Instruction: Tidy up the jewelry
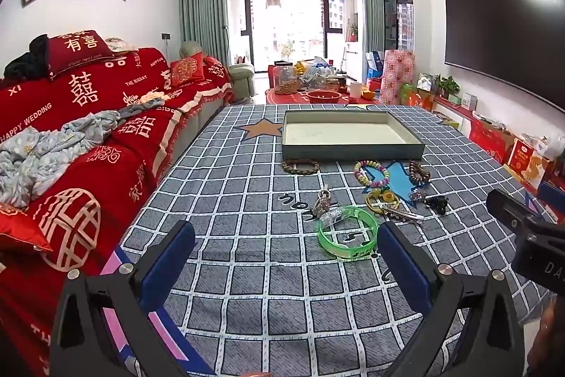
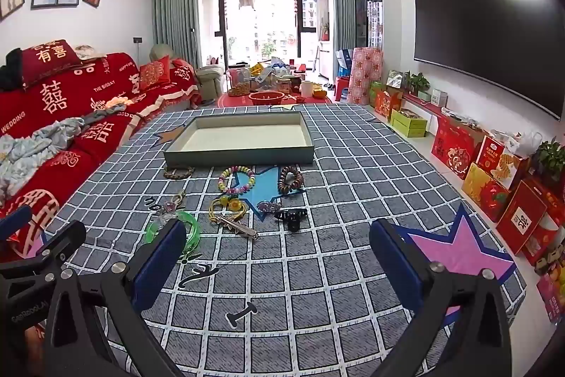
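Note:
A checked cloth [image 1: 268, 271] carries the jewelry in a loose group. Just past my left gripper's right finger lies a green bangle [image 1: 348, 252]. Behind it are a silver keychain [image 1: 323, 202], a yellow ring with keys [image 1: 383, 202], a black hair clip [image 1: 438, 202], a colourful bead bracelet [image 1: 357, 170], a dark brown bracelet [image 1: 418, 177] and a woven brown bracelet [image 1: 300, 166]. A shallow grey tray [image 1: 353, 152] stands empty beyond them. My left gripper [image 1: 286, 253] is open and holds nothing. My right gripper [image 2: 279, 253] is open too, its left finger covering part of the green bangle [image 2: 195, 232]. The tray [image 2: 240, 158] lies straight ahead.
A red sofa [image 1: 88, 129] with crumpled clothes runs along the left edge of the cloth. Red gift boxes [image 2: 494, 172] line the floor on the right under a wall television [image 2: 487, 34]. A low red table with bowls [image 2: 268, 98] stands behind the tray.

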A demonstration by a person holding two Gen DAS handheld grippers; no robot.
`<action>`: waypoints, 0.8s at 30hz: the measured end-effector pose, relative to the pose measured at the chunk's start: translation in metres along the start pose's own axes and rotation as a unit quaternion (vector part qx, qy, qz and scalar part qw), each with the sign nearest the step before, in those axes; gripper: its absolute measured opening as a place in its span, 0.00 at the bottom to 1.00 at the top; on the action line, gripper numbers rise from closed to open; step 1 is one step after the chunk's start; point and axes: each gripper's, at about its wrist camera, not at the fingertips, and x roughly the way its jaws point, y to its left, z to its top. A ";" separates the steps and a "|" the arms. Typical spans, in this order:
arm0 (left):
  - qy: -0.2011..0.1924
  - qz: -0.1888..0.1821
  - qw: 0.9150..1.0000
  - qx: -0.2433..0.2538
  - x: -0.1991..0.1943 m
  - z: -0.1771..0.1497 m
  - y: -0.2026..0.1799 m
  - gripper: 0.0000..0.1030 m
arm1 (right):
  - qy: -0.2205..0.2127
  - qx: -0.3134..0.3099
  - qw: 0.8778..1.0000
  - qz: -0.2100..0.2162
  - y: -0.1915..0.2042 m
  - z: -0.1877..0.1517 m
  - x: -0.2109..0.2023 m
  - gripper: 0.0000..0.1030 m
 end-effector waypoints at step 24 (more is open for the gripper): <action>0.006 0.001 1.000 -0.007 0.009 -0.003 0.005 1.00 | -0.005 0.004 1.000 0.003 -0.002 -0.002 0.002 1.00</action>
